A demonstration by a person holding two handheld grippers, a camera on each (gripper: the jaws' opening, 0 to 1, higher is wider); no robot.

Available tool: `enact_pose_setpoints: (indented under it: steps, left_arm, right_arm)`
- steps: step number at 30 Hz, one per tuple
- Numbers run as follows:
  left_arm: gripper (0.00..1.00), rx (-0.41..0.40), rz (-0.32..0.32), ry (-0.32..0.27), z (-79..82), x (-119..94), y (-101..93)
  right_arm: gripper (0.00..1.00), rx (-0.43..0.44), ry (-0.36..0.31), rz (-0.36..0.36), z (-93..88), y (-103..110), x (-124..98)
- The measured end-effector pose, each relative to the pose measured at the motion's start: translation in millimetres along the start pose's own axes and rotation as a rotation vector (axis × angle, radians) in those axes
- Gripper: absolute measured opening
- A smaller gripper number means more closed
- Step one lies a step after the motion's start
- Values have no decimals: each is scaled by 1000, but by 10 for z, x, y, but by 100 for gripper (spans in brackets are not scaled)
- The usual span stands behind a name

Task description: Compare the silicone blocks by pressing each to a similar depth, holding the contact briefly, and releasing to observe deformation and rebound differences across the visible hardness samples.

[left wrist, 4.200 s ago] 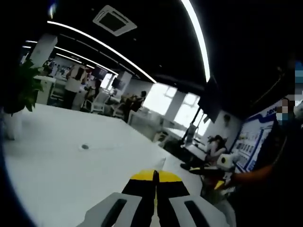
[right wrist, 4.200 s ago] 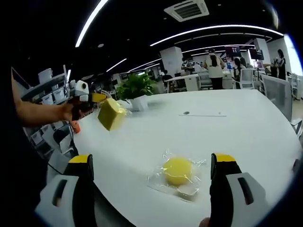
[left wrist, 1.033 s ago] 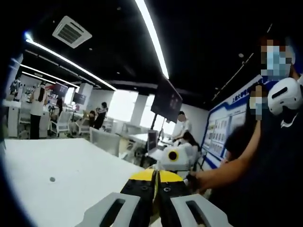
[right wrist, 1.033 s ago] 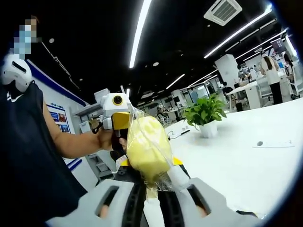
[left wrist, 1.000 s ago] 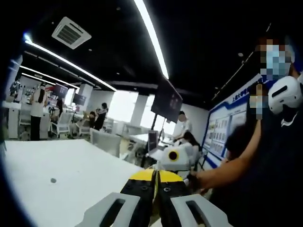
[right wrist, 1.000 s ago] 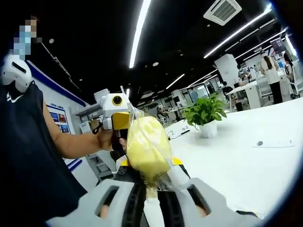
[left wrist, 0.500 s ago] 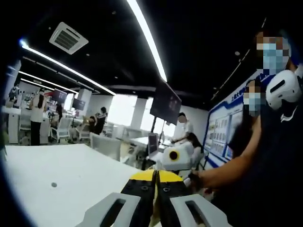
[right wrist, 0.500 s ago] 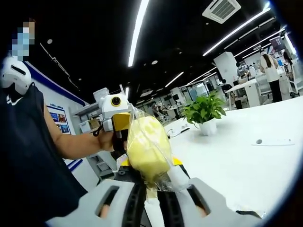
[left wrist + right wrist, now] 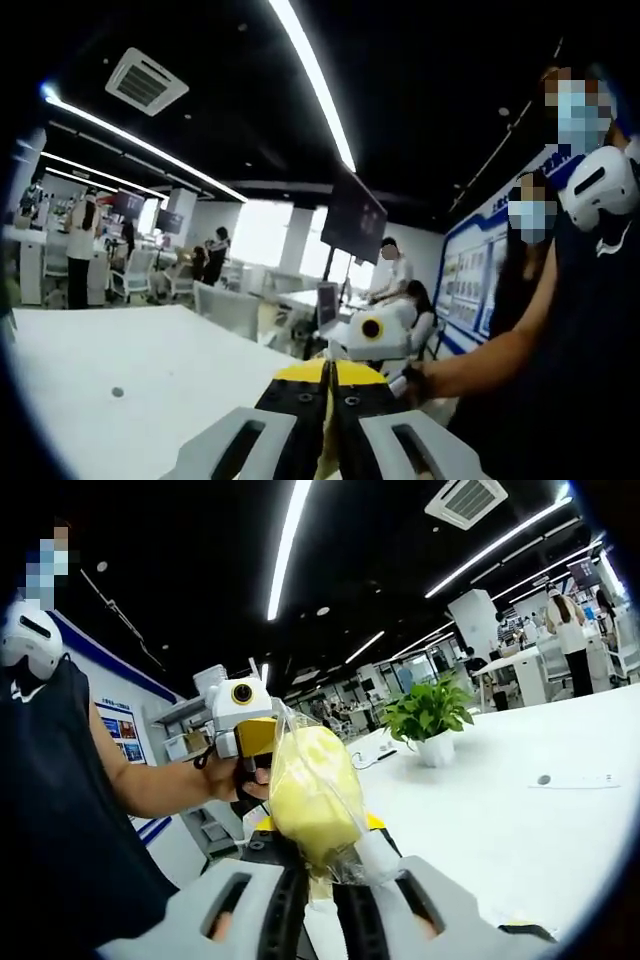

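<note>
A pale yellow, rounded silicone block (image 9: 312, 792) wrapped in clear crinkled plastic stands upright at lower centre of the right gripper view, its bag's lower end pinched between that view's own jaws, lifted clear of the white table (image 9: 500, 820) at right

My left gripper view looks level across the white table (image 9: 150, 370) toward the windows. My right gripper view faces back at it, close; both share the table and me.
</note>
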State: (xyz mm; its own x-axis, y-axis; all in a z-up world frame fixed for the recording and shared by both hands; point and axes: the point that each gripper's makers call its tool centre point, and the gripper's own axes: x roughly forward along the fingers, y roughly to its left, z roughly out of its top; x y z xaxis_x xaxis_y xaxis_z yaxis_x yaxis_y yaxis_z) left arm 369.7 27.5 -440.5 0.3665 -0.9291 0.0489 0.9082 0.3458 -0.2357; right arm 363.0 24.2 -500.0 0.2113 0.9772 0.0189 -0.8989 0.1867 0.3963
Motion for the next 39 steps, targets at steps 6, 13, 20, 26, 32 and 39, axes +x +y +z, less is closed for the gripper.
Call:
enact_pose_setpoints:
  steps: [6, 13, 20, 26, 32, 39]
  left_arm:
    - [0, -48, 3, 4, -24, -47, 11]
    - [0, -40, 3, 8, -30, -47, 15]
    - [0, 12, 3, 8, -3, -32, -7]
    - [0, -10, 14, 7, -12, -33, 5]
    - [0, -38, 17, 10, -54, -50, -2]
    - [0, -96, 19, 3, -61, -61, -10]
  right_arm:
    - [3, -4, 9, 15, -40, 19, 38]
    - [4, -14, 6, 24, -46, 10, 44]
    - [3, -21, 3, 25, -17, 2, 45]
    - [3, -16, -1, 25, -22, 4, 44]
    - [3, -12, 7, 29, -62, 23, 43]
    - [3, -9, 15, 35, -76, 56, 39]
